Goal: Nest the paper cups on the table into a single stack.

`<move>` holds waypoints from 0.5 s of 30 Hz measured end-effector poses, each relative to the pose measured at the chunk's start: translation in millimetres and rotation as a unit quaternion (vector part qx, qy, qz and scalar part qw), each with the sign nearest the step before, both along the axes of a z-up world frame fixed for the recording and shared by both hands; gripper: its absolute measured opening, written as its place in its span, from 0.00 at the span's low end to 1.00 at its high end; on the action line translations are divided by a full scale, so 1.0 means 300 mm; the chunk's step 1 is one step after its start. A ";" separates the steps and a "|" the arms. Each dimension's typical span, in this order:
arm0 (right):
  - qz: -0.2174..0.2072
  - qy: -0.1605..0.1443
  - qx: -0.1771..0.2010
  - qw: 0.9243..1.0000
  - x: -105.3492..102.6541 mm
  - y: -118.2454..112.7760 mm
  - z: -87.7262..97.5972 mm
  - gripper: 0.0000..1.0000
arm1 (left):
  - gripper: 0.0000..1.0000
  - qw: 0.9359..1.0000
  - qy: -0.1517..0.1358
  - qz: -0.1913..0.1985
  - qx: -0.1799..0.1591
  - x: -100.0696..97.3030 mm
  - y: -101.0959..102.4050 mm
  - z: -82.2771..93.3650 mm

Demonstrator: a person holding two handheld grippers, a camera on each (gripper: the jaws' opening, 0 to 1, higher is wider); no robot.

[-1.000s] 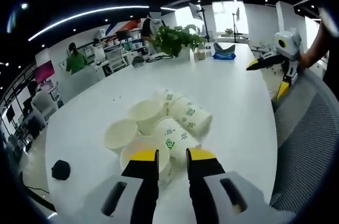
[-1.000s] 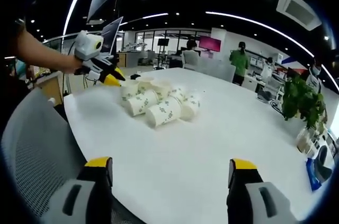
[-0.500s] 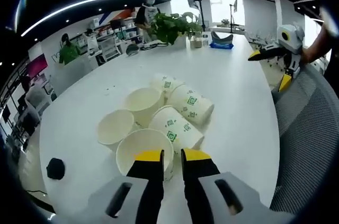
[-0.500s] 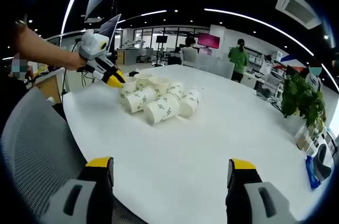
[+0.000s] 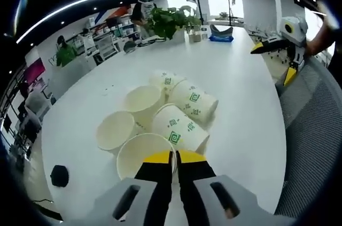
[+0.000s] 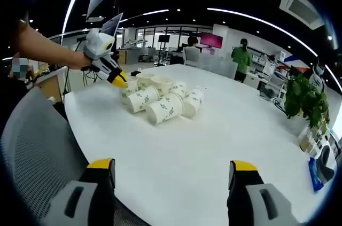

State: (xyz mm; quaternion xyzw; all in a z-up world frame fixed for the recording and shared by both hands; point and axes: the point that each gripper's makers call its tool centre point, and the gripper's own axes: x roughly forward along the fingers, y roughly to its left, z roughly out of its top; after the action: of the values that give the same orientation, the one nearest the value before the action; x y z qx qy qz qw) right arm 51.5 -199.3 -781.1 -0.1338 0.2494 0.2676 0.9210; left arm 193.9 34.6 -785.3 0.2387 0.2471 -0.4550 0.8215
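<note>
Several white paper cups with green logos cluster on the white table [image 5: 240, 103]. Some stand upright, like the open cup [image 5: 115, 130]. Others lie on their sides, like the cup [image 5: 181, 127]. My left gripper [image 5: 172, 155] is shut on the rim of the nearest upright cup [image 5: 136, 154]. In the right gripper view the same cluster [image 6: 160, 103] sits at the far left of the table, with the left gripper [image 6: 118, 82] at its edge. My right gripper [image 6: 173, 170] stands open over the table's near edge, far from the cups. It also appears as the right gripper [image 5: 273, 63], held by a hand.
A small black object [image 5: 59, 175] lies on the table left of the cups. A potted plant [image 5: 168, 20] and a blue item [image 5: 220, 32] stand at the table's far end. A grey mesh chair [image 5: 315, 124] is beside the table. People stand in the background.
My left gripper's jaws have closed from a narrow gap onto the rim of the nearest cup, and it has moved slightly forward. The right gripper has stayed open and in place.
</note>
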 end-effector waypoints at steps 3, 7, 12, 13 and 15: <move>0.000 -0.001 0.000 1.000 0.001 -0.003 -0.002 0.89 | 0.00 1.000 -0.009 0.001 0.003 -0.006 0.009 0.014; 0.001 -0.002 0.002 1.000 0.000 0.000 0.001 0.89 | 0.00 1.000 -0.019 0.008 0.003 -0.017 0.019 0.043; 0.002 -0.007 0.009 1.000 -0.001 0.008 0.013 0.89 | 0.00 0.999 -0.031 0.022 -0.013 -0.037 0.025 0.098; 0.003 -0.009 0.011 1.000 -0.001 0.009 0.015 0.89 | 0.00 0.999 -0.033 0.024 -0.016 -0.038 0.025 0.095; 0.005 -0.011 0.014 1.000 -0.001 0.012 0.017 0.89 | 0.00 0.999 -0.040 0.025 -0.019 -0.049 0.023 0.107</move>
State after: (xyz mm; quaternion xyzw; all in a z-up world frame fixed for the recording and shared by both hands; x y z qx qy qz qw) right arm 51.2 -195.7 -775.9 -0.1249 0.2350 0.2739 0.9242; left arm 179.4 41.4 -753.3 0.2346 0.2115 -0.4293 0.8461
